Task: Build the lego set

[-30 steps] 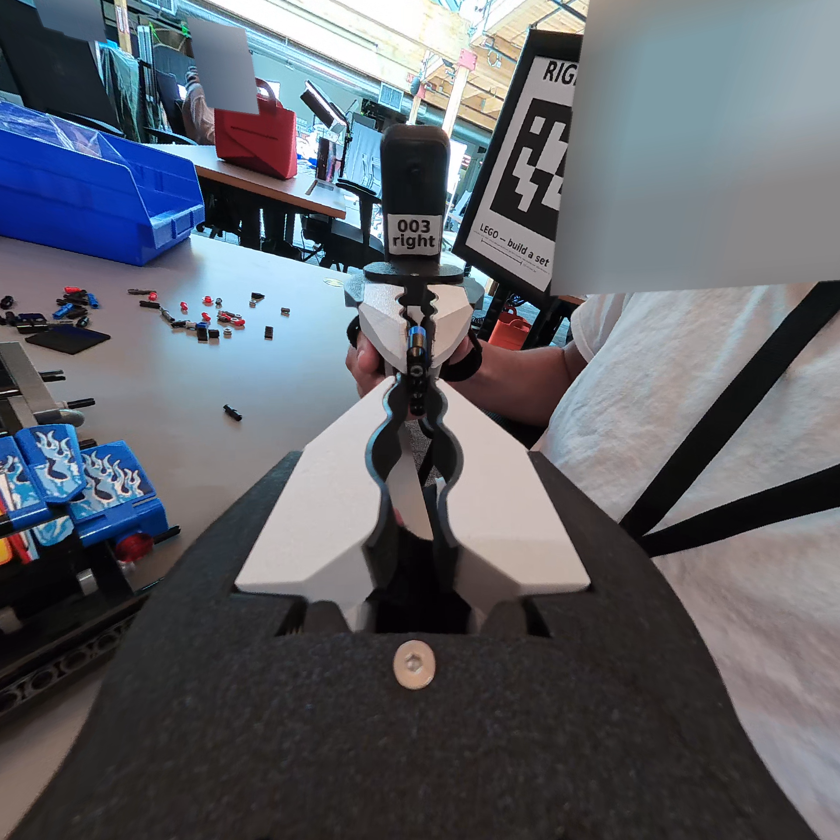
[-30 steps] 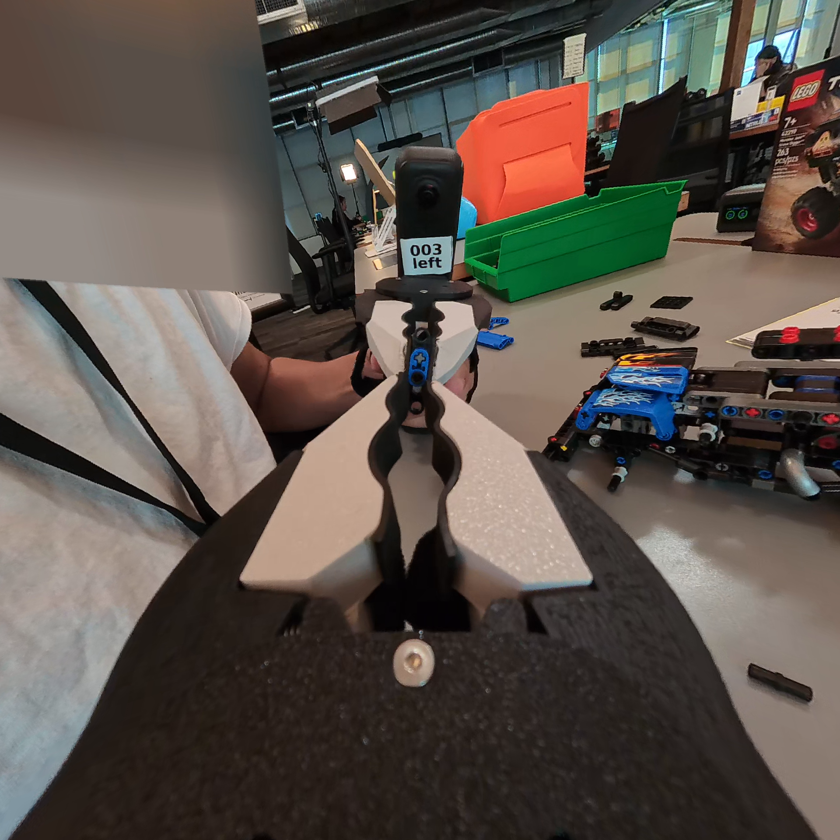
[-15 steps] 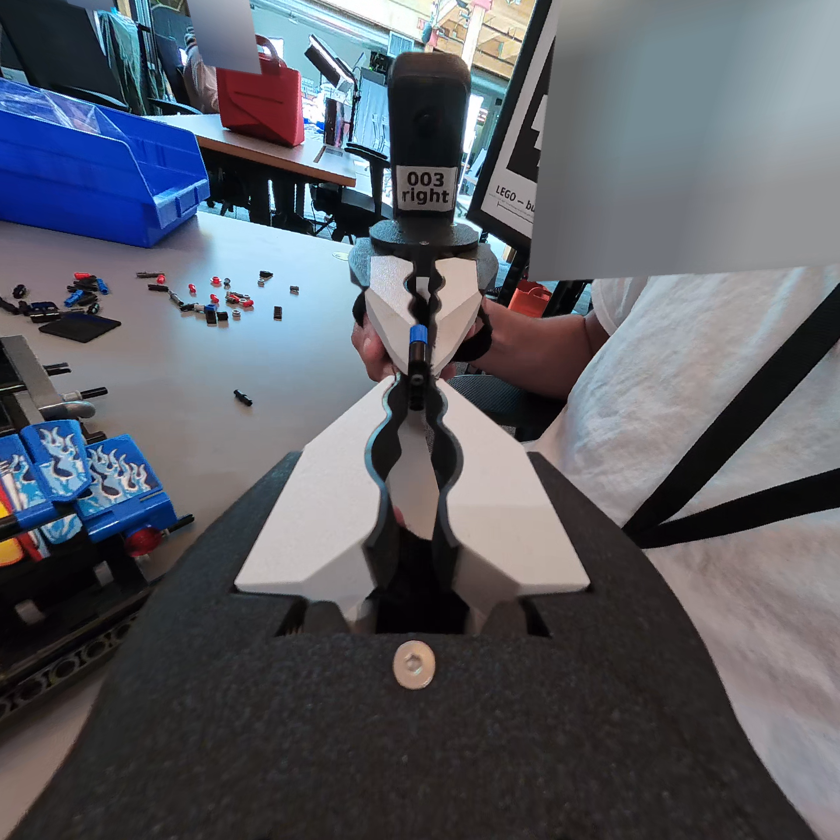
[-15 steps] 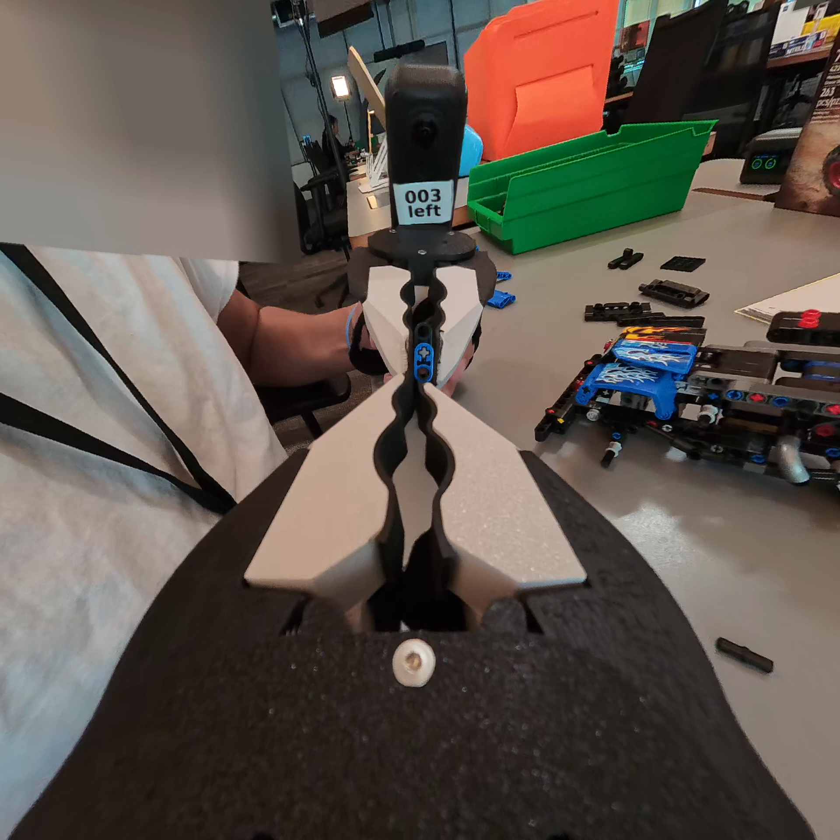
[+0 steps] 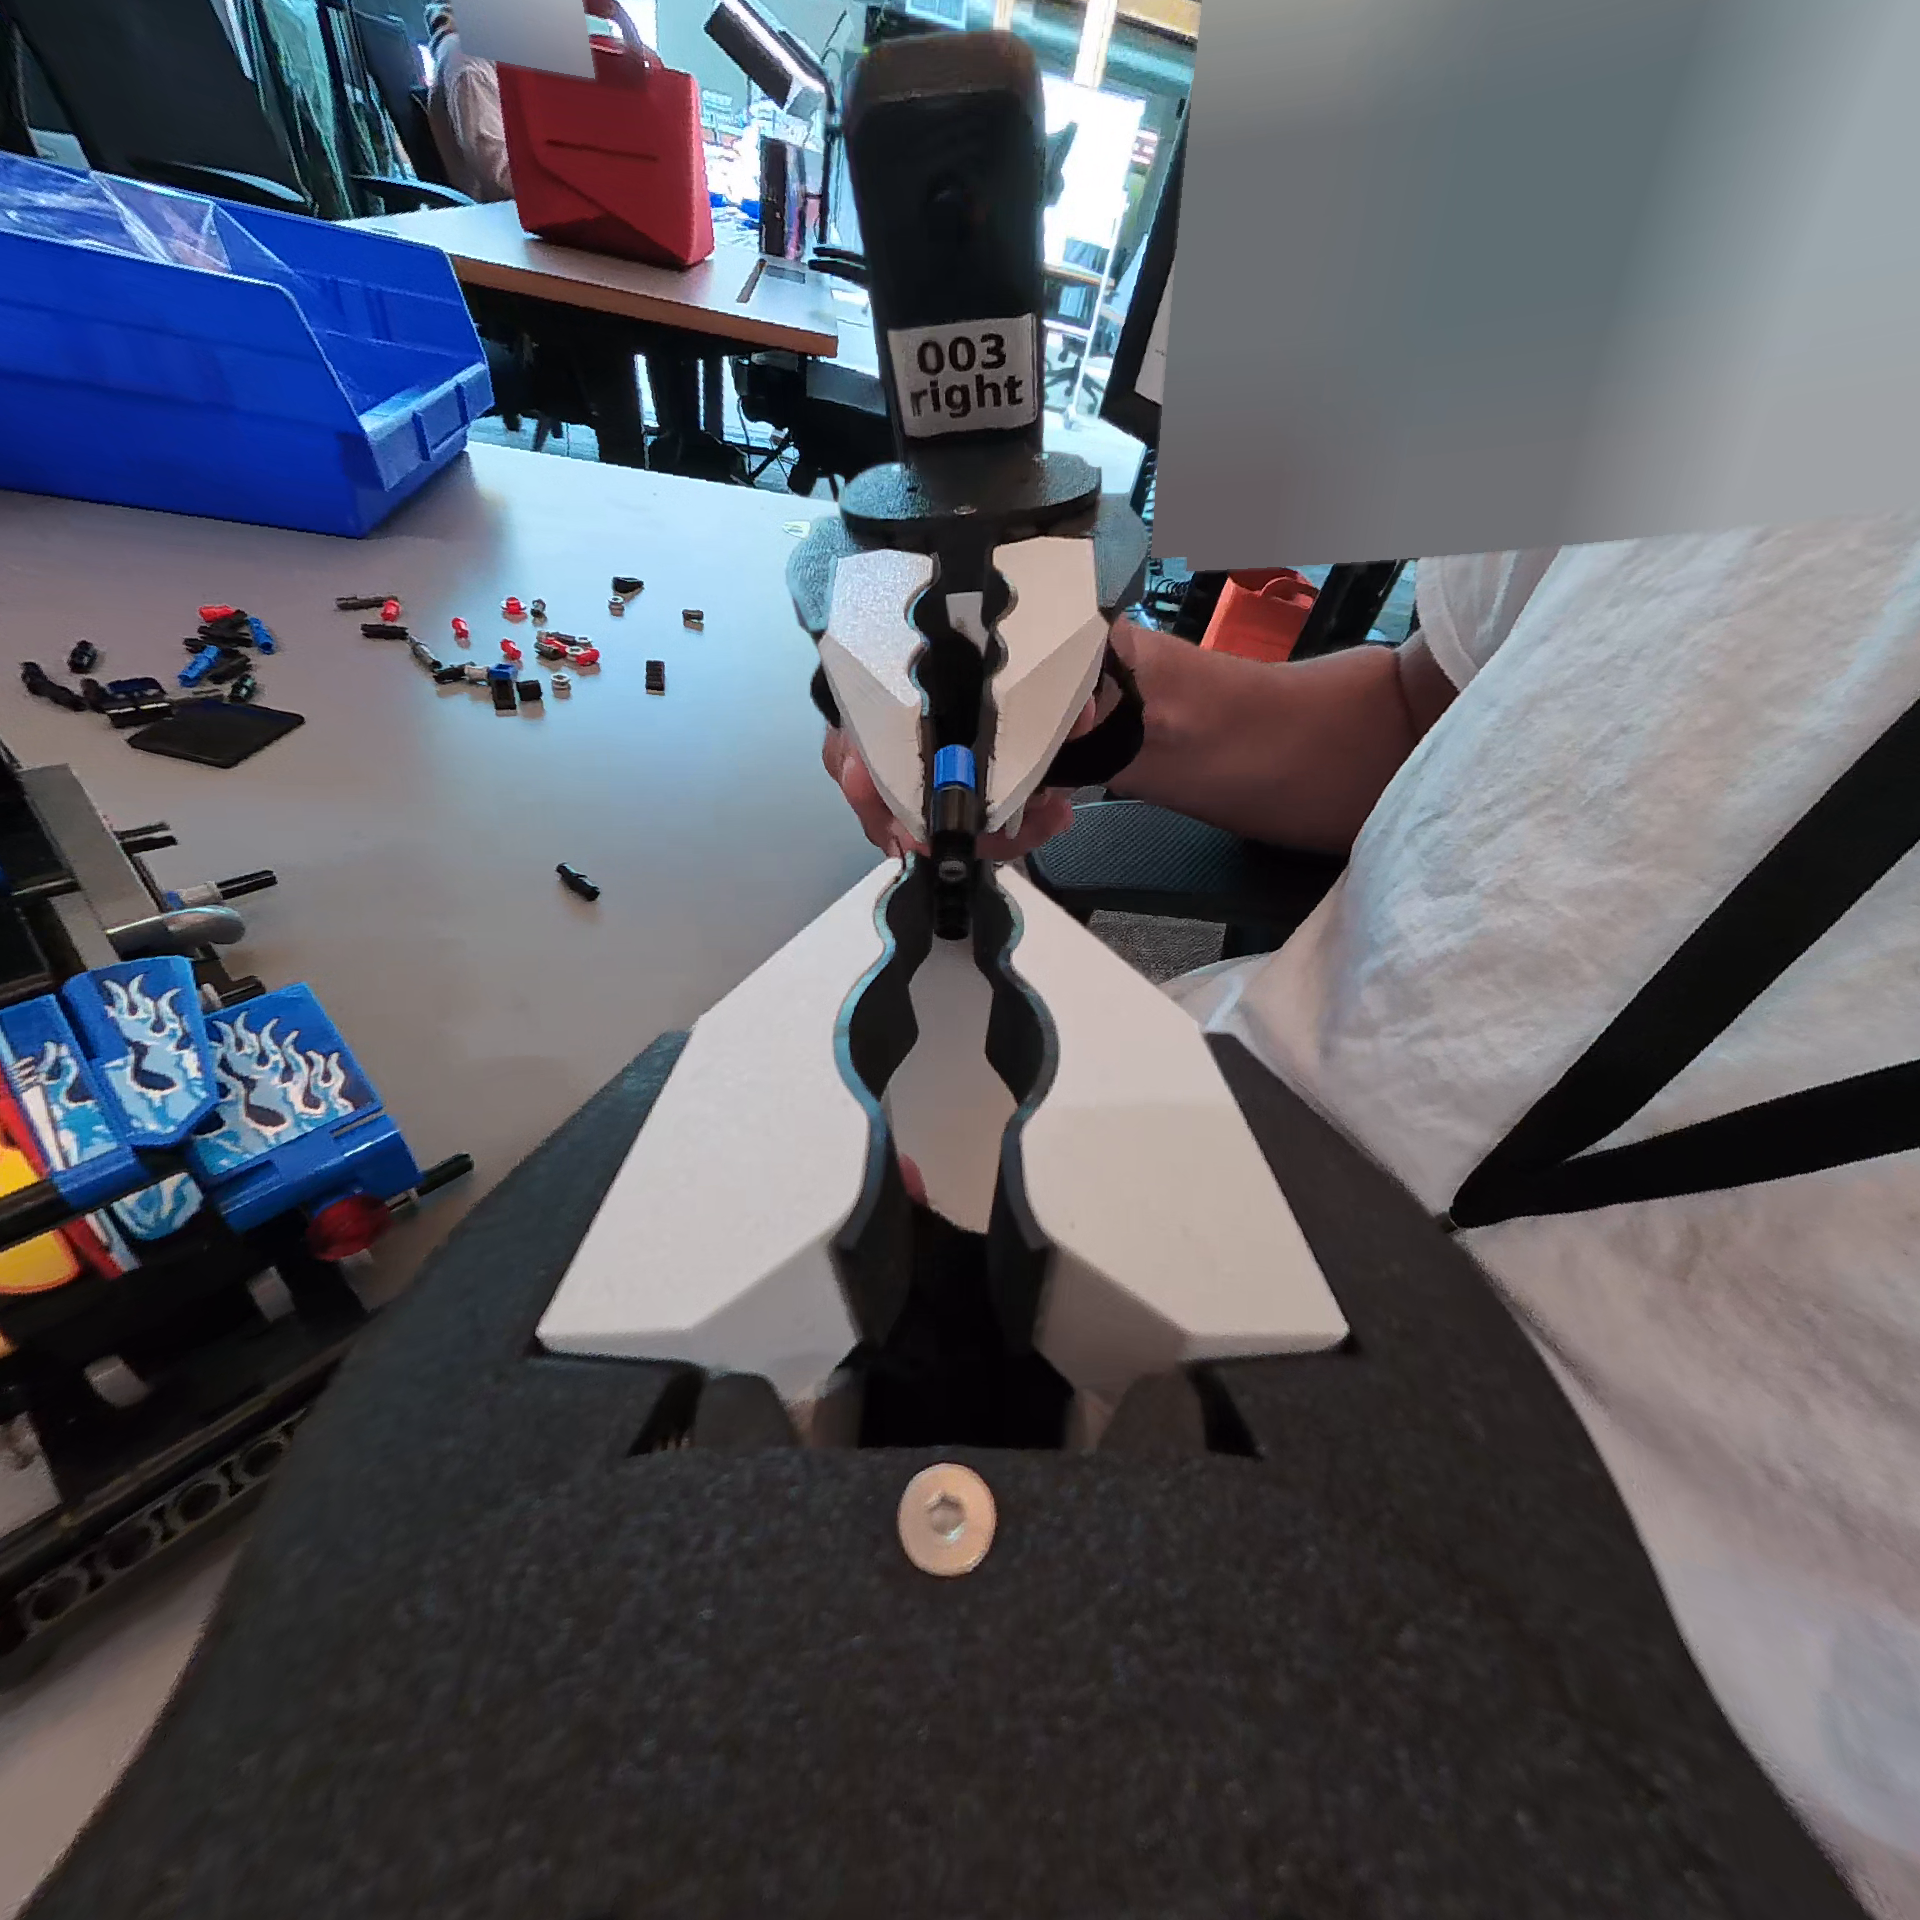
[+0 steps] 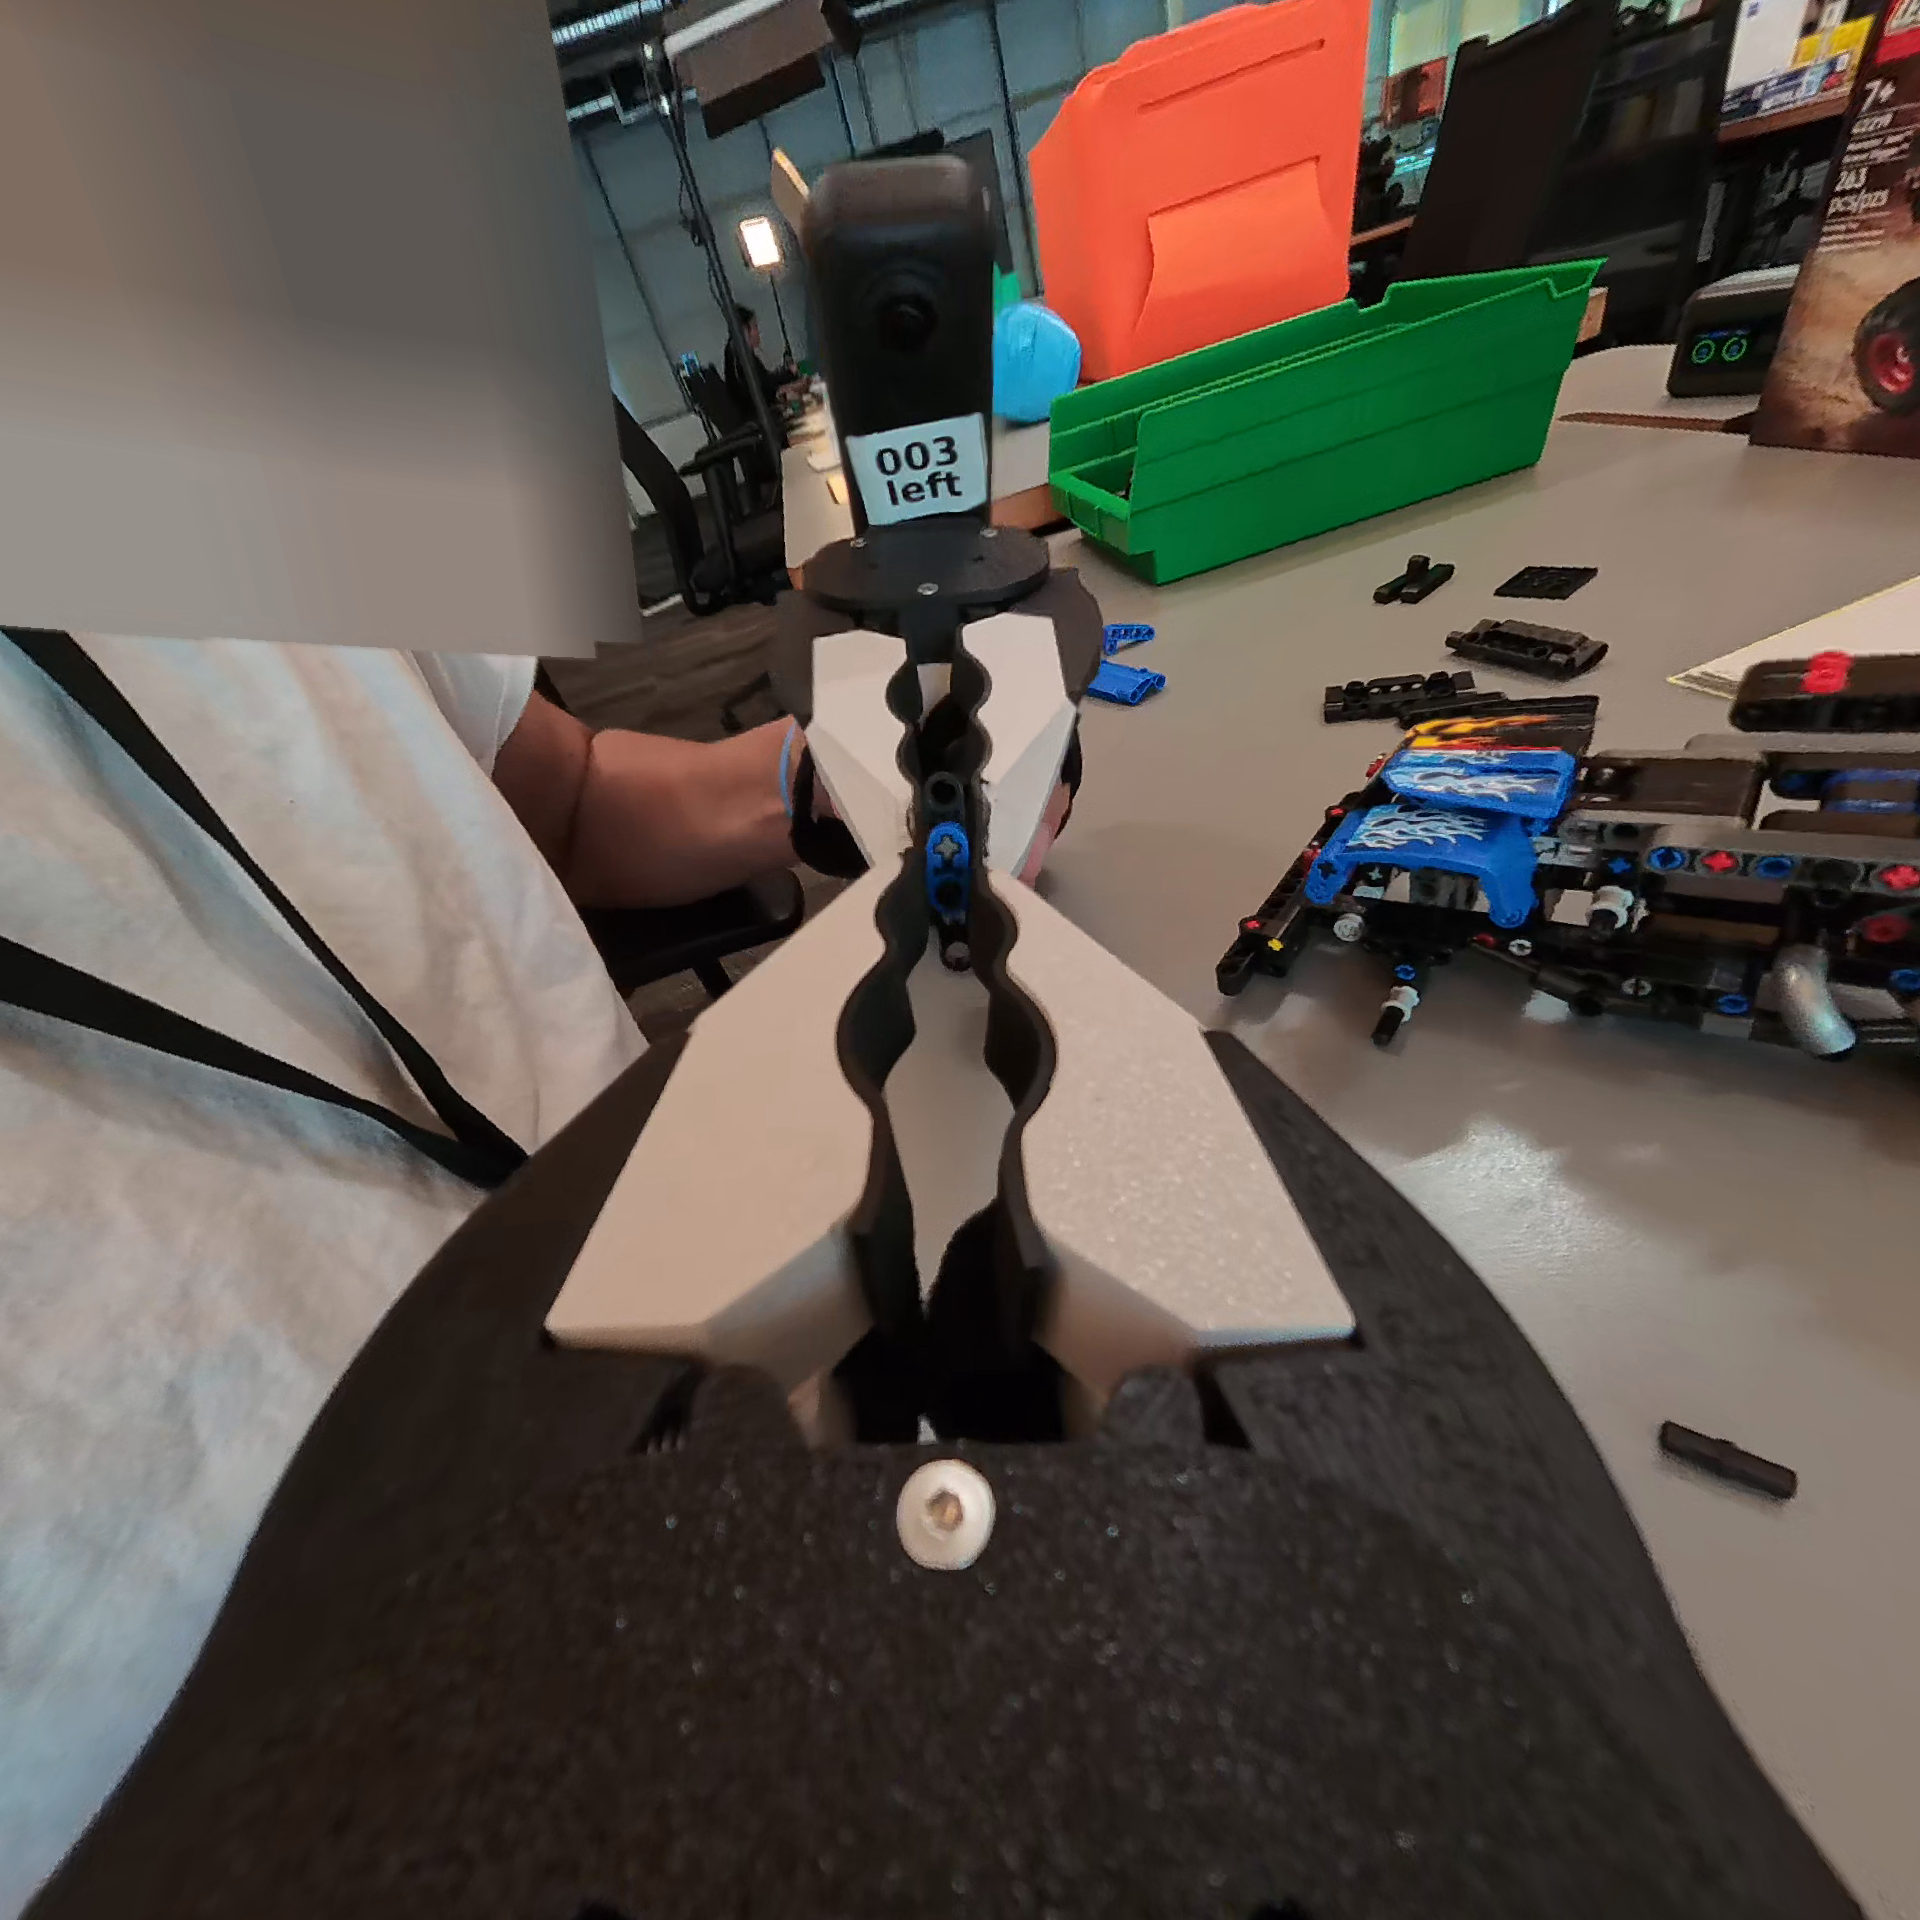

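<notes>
My two grippers face each other tip to tip, held up in front of a person in a white shirt. In the left wrist view my left gripper (image 5: 948, 896) is shut on a small black lego piece (image 5: 949, 914). The right gripper (image 5: 951, 831) opposite holds a small blue piece (image 5: 951, 771) against it. In the right wrist view my right gripper (image 6: 951, 914) is shut on the blue connector (image 6: 948, 862). It meets the black piece (image 6: 943, 795) in the left gripper (image 6: 940, 821). The partly built truck chassis (image 6: 1610, 894) with blue flame panels lies on the table; it also shows in the left wrist view (image 5: 156, 1122).
A blue bin (image 5: 208, 343) and several loose small pieces (image 5: 499, 655) lie on the grey table. A green bin (image 6: 1320, 416), an orange container (image 6: 1195, 187) and the set's box (image 6: 1860, 260) stand behind. Single black pins (image 6: 1725, 1460) (image 5: 577, 881) lie loose. The tips of both grippers are at nearly the same place.
Both grippers have come closer together and now fill more of each other's view. The blue and black pieces stay pressed together between the tips.
</notes>
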`<state>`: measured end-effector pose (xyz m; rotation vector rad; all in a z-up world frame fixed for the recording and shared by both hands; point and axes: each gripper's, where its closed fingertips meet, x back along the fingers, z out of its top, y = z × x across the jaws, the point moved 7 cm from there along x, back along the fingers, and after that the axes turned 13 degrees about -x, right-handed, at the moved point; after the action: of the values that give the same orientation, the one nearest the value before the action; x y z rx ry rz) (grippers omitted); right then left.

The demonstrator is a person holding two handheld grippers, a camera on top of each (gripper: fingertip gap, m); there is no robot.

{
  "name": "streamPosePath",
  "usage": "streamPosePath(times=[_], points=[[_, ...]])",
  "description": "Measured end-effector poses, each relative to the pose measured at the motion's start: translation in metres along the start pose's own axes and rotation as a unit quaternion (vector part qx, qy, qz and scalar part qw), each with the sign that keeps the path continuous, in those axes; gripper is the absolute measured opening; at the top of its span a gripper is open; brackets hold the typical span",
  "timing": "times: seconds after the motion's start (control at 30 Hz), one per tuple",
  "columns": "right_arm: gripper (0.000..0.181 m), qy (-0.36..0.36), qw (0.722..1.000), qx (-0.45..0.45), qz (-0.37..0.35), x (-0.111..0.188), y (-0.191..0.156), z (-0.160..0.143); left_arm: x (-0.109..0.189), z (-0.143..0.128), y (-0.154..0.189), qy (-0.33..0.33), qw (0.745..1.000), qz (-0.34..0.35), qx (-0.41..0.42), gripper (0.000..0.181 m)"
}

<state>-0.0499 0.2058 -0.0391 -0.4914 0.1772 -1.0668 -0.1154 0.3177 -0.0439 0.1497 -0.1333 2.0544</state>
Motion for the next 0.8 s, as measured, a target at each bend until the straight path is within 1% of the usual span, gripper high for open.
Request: streamPosePath(times=[0.13, 0.3, 0.43, 0.53, 0.57, 0.6, 0.63, 0.67, 0.7, 0.73, 0.8], points=[[0.006, 0.008, 1.0, -0.009, 0.014, -0.002, -0.001, -0.003, -0.001, -0.001, 0.003, -0.007, 1.0, -0.005, -0.013, 0.006], [0.006, -0.009, 1.0, 0.003, 0.006, -0.002, 0.002, -0.006, -0.004, -0.004, 0.003, -0.035, 0.998, 0.017, -0.041, 0.006], [0.006, -0.012, 1.0, 0.006, 0.003, -0.004, 0.003, -0.006, -0.005, -0.005, 0.003, -0.043, 0.997, 0.023, -0.052, 0.006], [0.006, -0.016, 1.0, 0.011, -0.007, -0.004, 0.003, -0.004, -0.005, -0.004, 0.001, -0.037, 0.998, 0.024, -0.04, 0.006], [0.006, -0.014, 0.999, 0.033, -0.016, -0.004, 0.0, -0.002, -0.004, -0.003, 0.0, -0.025, 0.999, 0.016, -0.026, 0.006], [0.007, -0.015, 0.997, 0.066, -0.034, -0.003, -0.003, 0.001, -0.003, -0.002, -0.003, -0.014, 1.0, 0.016, -0.008, 0.006], [0.009, -0.021, 0.991, 0.107, -0.075, -0.002, -0.003, 0.004, -0.001, -0.001, -0.007, -0.004, 1.0, 0.023, 0.01, 0.006], [0.02, -0.031, 0.98, 0.153, -0.12, -0.001, -0.005, 0.007, 0.002, -0.001, -0.011, 0.008, 0.999, 0.023, 0.035, 0.006], [0.03, -0.04, 0.967, 0.195, -0.158, -0.001, -0.008, 0.009, 0.003, -0.001, -0.015, 0.017, 0.997, 0.023, 0.069, 0.006], [0.035, -0.045, 0.952, 0.229, -0.196, -0.003, -0.011, 0.012, 0.003, -0.002, -0.019, 0.028, 0.994, 0.027, 0.101, 0.006], [0.042, -0.063, 0.922, 0.286, -0.253, -0.014, -0.016, 0.01, 0.002, -0.004, -0.021, 0.04, 0.988, 0.024, 0.148, 0.006]])
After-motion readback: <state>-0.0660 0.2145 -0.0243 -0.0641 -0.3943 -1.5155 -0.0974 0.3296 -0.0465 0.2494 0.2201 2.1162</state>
